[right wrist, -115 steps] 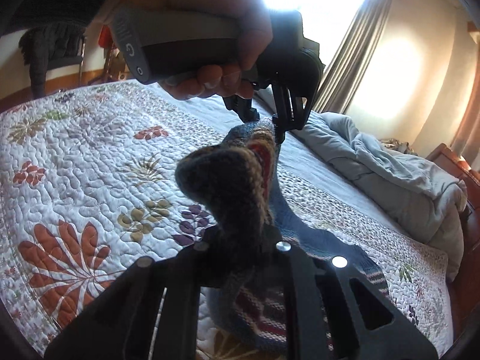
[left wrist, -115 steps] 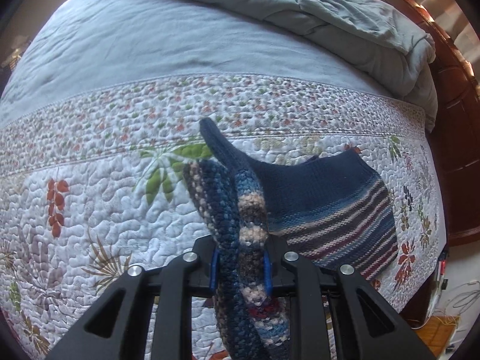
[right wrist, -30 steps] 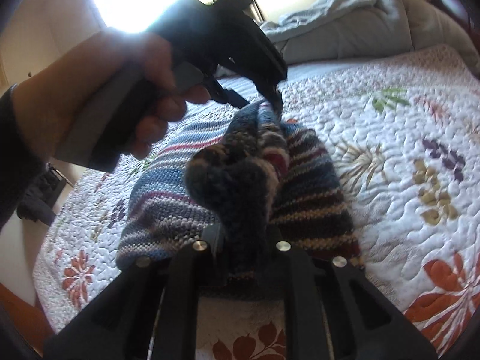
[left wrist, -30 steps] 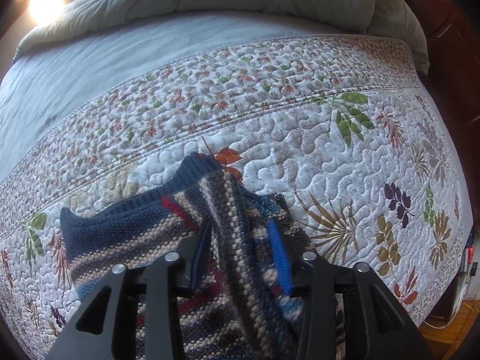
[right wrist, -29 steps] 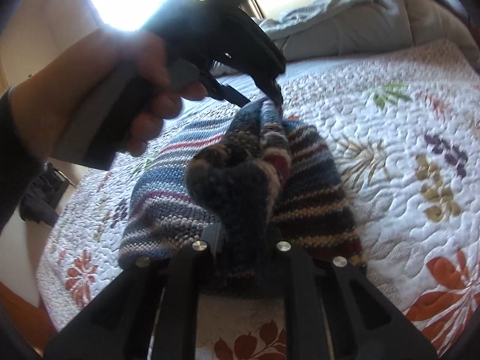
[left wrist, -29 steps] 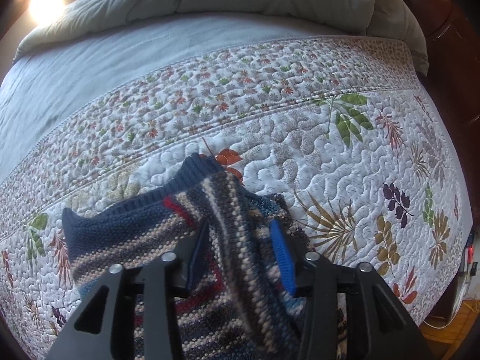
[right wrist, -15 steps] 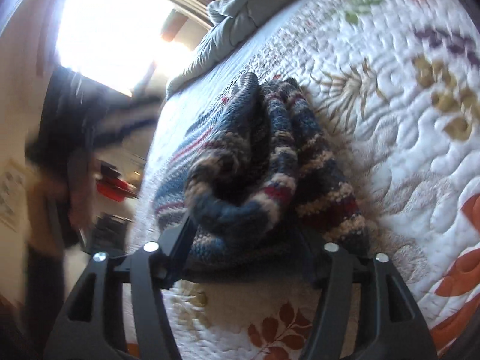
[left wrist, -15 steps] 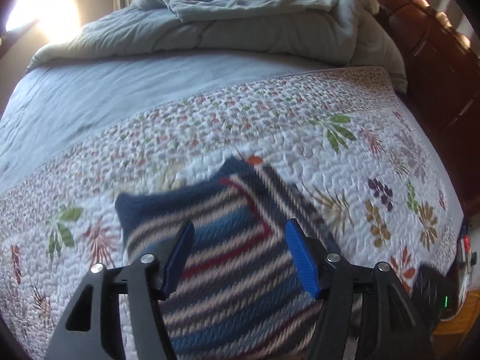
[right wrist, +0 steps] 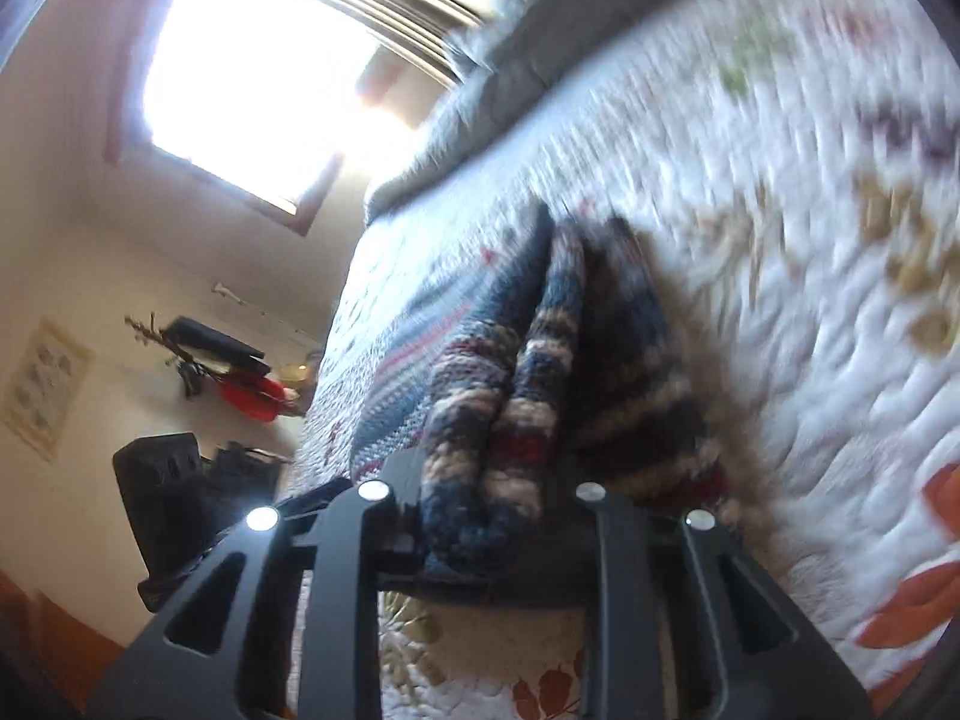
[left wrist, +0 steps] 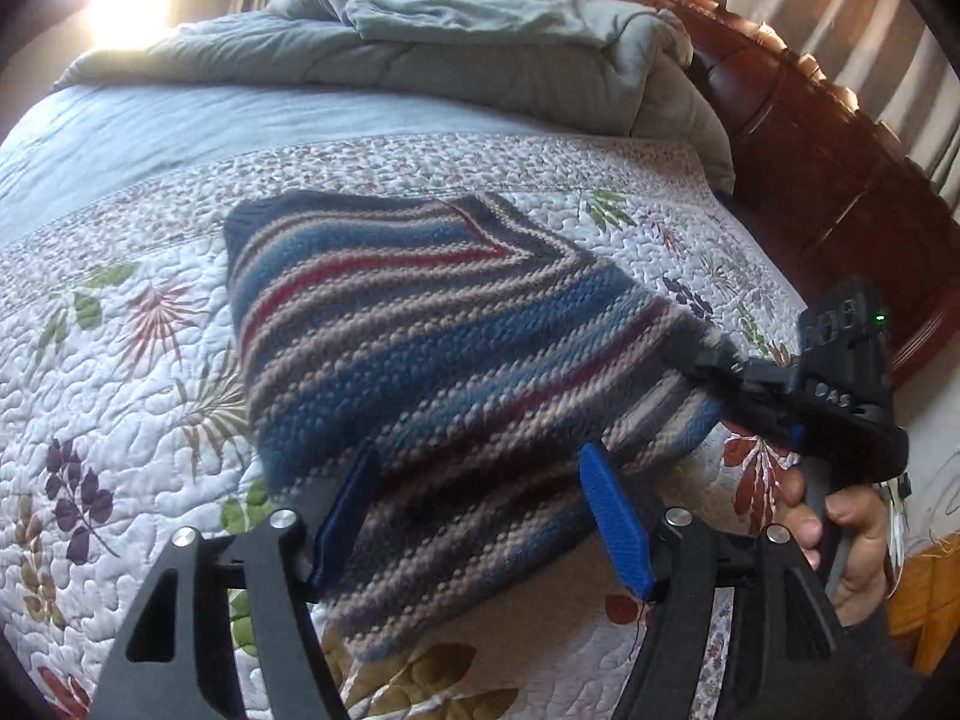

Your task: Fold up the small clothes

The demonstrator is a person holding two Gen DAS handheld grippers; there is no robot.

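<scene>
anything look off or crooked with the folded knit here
Mostly tidy: the striped knit lies folded on the quilt. One oddity: its right corner is pinched in the right gripper and lifted off the bed. The left gripper is open and holds nothing.

The chunky striped knitted wool garment (left wrist: 414, 354), blue, tan and red, looks coarse and nubbly, its ridged stitches matt. Under it the white floral quilted cotton bedspread (left wrist: 120, 360) is puckered with stitching, soft and dull. Beyond the claw lies a grey puffy comforter (left wrist: 480, 54), smooth cloth, rumpled. To the right the dark red-brown wooden bed frame (left wrist: 840, 180) is polished and glossy. The left black plastic gripper (left wrist: 480, 510) is matt, with shiny metal screws and blue rubbery-looking pads (left wrist: 618, 516); the right black plastic gripper (right wrist: 486, 516) looks alike.
</scene>
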